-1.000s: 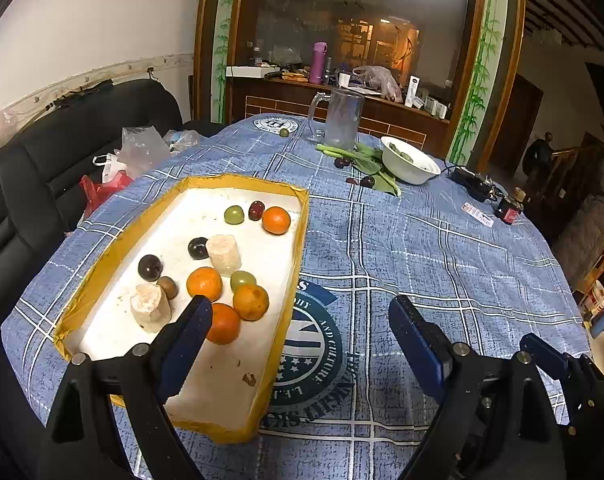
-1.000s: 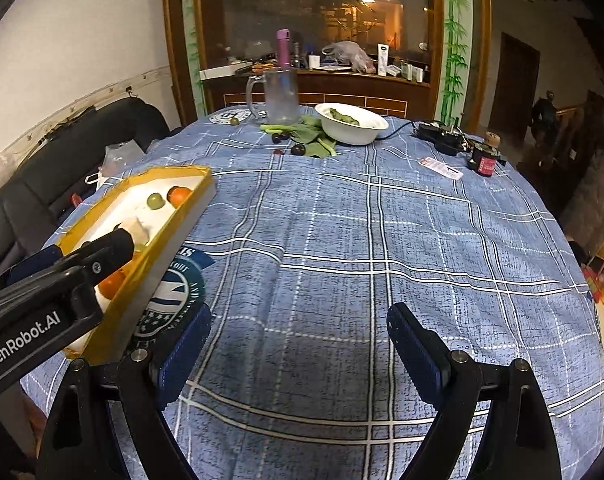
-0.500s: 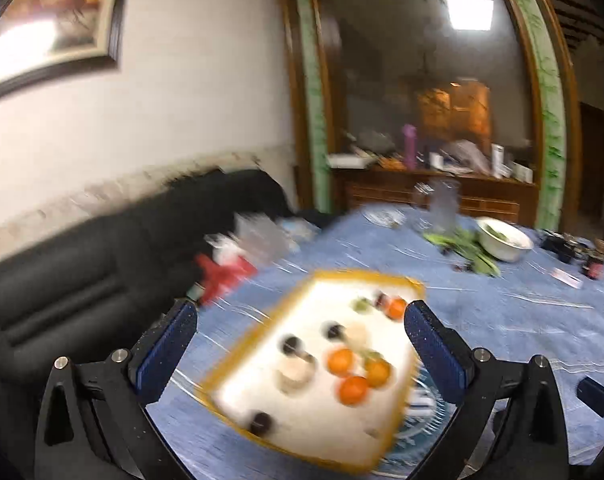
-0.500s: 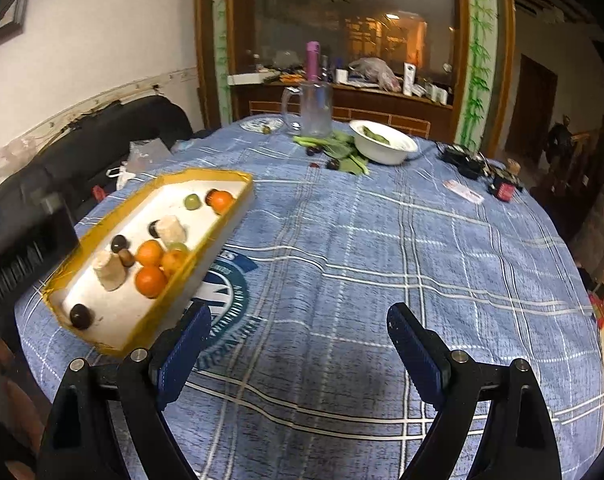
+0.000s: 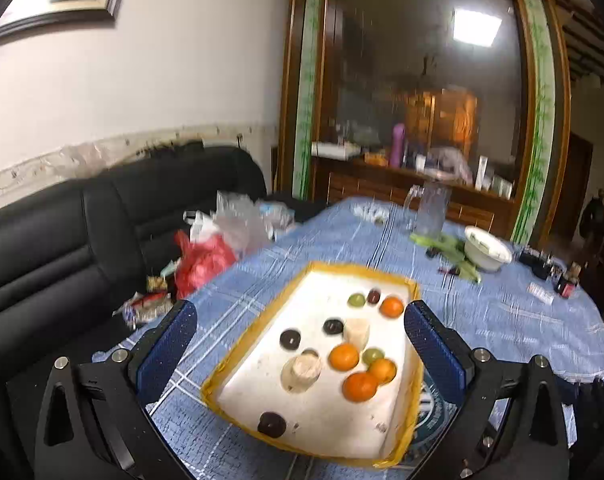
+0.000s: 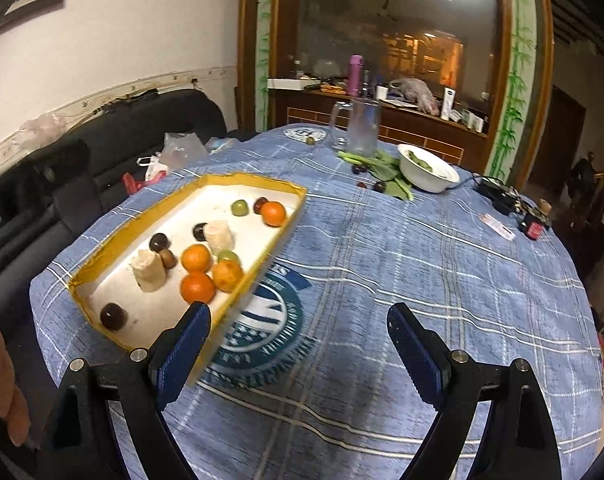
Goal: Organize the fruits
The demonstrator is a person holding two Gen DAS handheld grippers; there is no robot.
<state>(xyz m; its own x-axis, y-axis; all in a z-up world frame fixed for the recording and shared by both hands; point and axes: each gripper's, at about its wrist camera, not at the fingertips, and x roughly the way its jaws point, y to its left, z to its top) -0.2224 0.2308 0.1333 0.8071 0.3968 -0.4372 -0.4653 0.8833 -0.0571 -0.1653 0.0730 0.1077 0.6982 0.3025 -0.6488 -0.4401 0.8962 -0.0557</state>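
The fruits are lying in a shallow white tray [image 5: 398, 446] with a yellow rim, which is sitting on the left part of a round table covered by a blue checked cloth [image 6: 422, 264]. Three oranges are clustering near the tray's right side, the nearest of them [image 5: 360, 386] touching its neighbour, and a fourth orange [image 6: 273, 213] is sitting at the far end beside a green fruit [image 6: 240, 207] and a dark one. Another dark plum [image 5: 271, 424] is lying alone near the tray's close edge, two more are resting mid-tray, and two pale cut chunks are standing among them, the nearer chunk [image 6: 149, 270] just beside a small brown fruit. The left gripper [image 5: 300, 354] is hovering above the tray with its jaws spread as wide as they go, having just been opening, and nothing is being pinched between the blue pads [image 5: 167, 350]. The right gripper [image 6: 298, 354] is hanging over the cloth's round printed emblem [image 6: 262, 332], jaws wide and empty, its left pad overlapping the tray's near corner in view. Farther back, a white bowl [image 6: 428, 168] is sitting beside green leaves, with a clear glass jug [image 6: 360, 128] behind them. A black sofa [image 5: 62, 232] is lining the wall to the left, holding plastic bags [image 5: 222, 240].
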